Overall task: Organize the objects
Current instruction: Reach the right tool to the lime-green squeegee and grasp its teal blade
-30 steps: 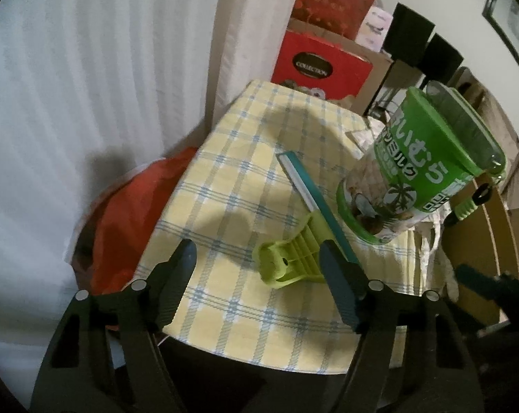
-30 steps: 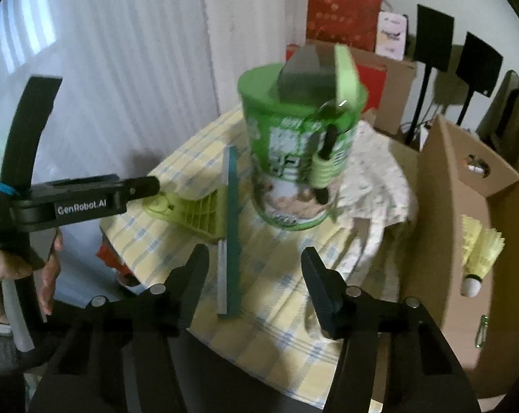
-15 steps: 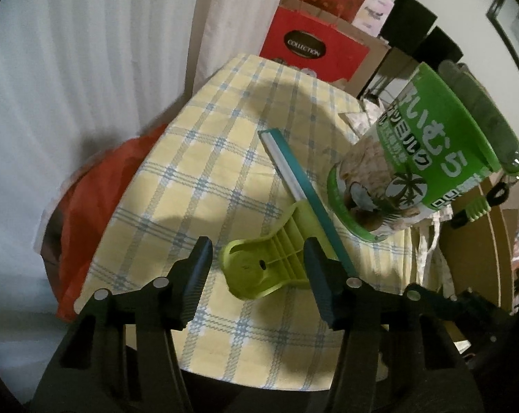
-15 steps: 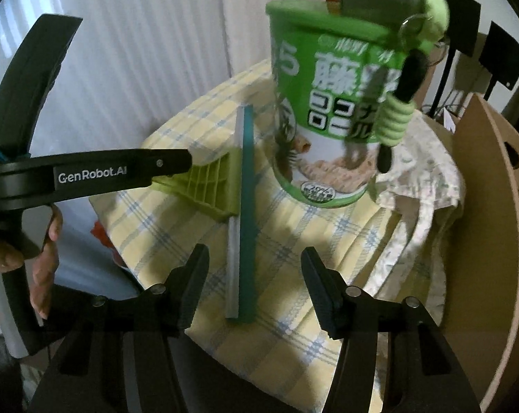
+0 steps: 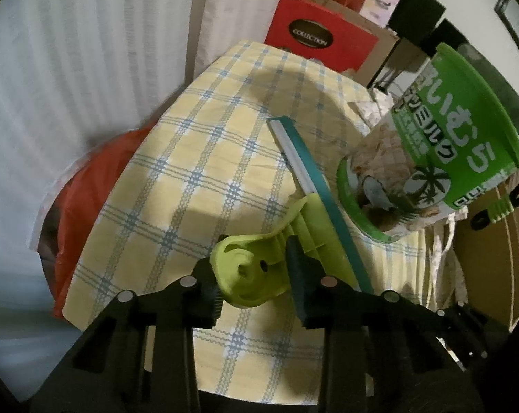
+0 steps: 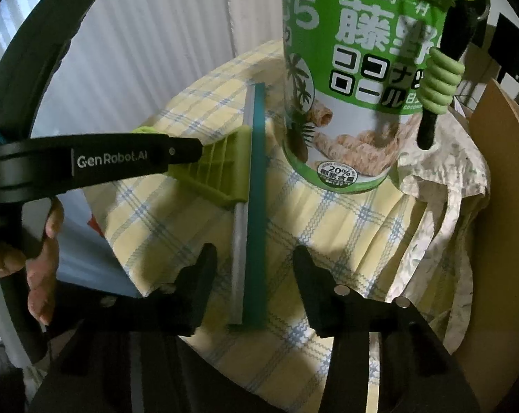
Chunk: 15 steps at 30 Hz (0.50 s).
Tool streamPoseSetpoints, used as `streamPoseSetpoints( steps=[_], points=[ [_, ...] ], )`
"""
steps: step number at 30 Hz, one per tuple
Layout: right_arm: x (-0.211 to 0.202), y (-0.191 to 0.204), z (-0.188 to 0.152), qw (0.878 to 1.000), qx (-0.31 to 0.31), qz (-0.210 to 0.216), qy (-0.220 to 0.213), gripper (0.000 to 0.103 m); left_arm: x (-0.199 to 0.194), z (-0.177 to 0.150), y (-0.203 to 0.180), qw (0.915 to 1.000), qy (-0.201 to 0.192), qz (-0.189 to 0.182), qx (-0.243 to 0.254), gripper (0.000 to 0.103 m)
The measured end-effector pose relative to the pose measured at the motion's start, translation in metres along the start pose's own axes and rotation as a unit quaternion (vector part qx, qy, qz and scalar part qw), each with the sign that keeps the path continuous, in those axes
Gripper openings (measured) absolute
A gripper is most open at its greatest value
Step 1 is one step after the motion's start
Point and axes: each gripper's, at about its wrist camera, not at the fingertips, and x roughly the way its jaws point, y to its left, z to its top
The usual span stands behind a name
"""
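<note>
A lime-green squeegee [image 5: 259, 261] with a teal blade [image 5: 311, 179] lies on a yellow checked tablecloth [image 5: 197, 158]. My left gripper [image 5: 256, 275] is shut on its green handle; in the right wrist view the left gripper's finger [image 6: 135, 158] reaches to the squeegee [image 6: 221, 168]. My right gripper [image 6: 254, 275] is open, its jaws straddling the near end of the teal blade [image 6: 256, 206]. A tall green snack canister [image 6: 356, 79] stands just behind the blade, also in the left wrist view [image 5: 428, 144].
A green coiled cord with a black clip [image 6: 438, 82] hangs down the canister. A floral cloth [image 6: 442, 186] and a cardboard box [image 6: 500, 206] lie to the right. An orange bag [image 5: 97, 179], white curtain [image 5: 70, 51] and red boxes [image 5: 314, 38] are left and behind.
My left gripper moved forward and closed on the squeegee handle. My right gripper moved closer to the table, over the blade's near end.
</note>
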Motion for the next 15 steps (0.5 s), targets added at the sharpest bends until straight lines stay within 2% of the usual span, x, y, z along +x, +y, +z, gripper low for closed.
streamPoseSetpoints(
  steps=[4,8,9,15],
  points=[
    [0.001,0.004,0.000,1.000,0.000,-0.004,0.000,0.040,0.000,0.001,0.003,0.9999,-0.005,-0.007,-0.010,0.025],
    [0.000,0.009,-0.001,1.000,-0.011,-0.012,-0.002,0.026,-0.005,0.002,0.005,0.9996,-0.010,-0.020,-0.017,0.018],
    [-0.002,0.009,-0.002,1.000,-0.014,-0.009,-0.003,0.020,-0.006,0.002,0.005,0.9996,-0.010,-0.021,-0.018,0.017],
    [-0.001,0.015,-0.002,1.000,-0.013,-0.001,-0.004,0.019,-0.016,0.001,0.002,0.9994,-0.021,-0.025,-0.016,0.014]
  ],
)
